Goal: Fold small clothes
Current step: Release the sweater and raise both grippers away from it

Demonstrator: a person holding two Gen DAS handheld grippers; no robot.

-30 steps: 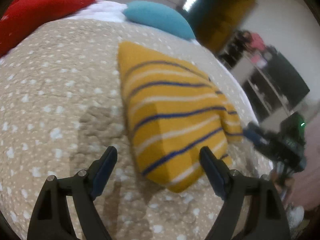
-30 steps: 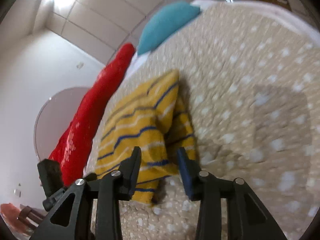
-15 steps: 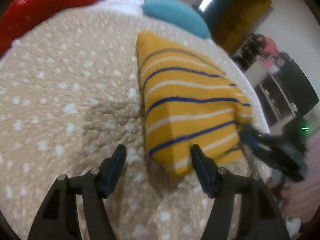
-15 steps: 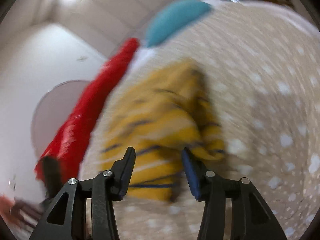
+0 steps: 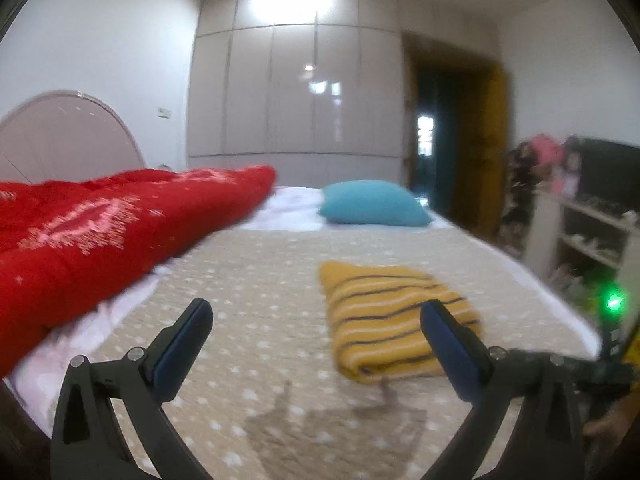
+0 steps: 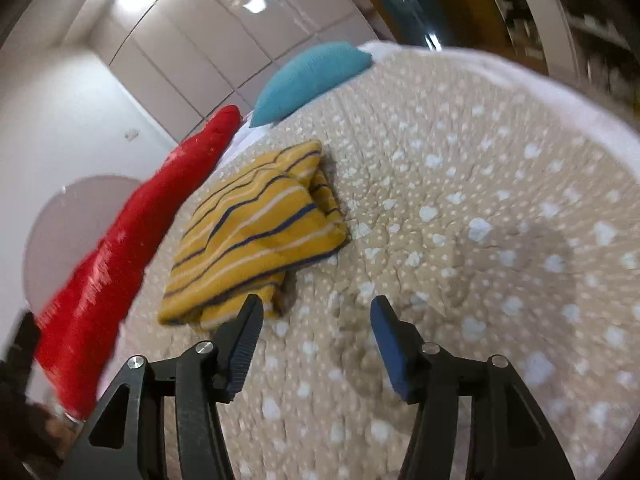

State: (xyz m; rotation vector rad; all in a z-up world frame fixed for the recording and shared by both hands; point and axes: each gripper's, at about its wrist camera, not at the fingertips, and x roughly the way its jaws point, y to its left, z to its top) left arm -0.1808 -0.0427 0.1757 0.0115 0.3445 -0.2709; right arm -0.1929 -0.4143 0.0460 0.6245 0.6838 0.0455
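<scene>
A small yellow garment with dark blue and white stripes (image 5: 394,316) (image 6: 256,228) lies folded into a thick rectangle on the beige dotted bedspread (image 5: 260,292) (image 6: 480,208). My left gripper (image 5: 316,320) hangs above the bed in front of the garment, its jaws opening wide with nothing between them. My right gripper (image 6: 316,312) sits just right of the garment's near corner, jaws opening, only bedspread between them. Neither gripper touches the cloth.
A red quilt (image 5: 100,232) (image 6: 132,240) is bunched along the left side of the bed. A teal pillow (image 5: 372,204) (image 6: 308,76) lies at the far end. White shelves (image 5: 580,236) and a wardrobe wall (image 5: 292,92) stand beyond the bed.
My left gripper rose, pulled back from the garment and tilted up toward the room, its jaws spreading. My right gripper shifted right off the garment's edge, jaws widening.
</scene>
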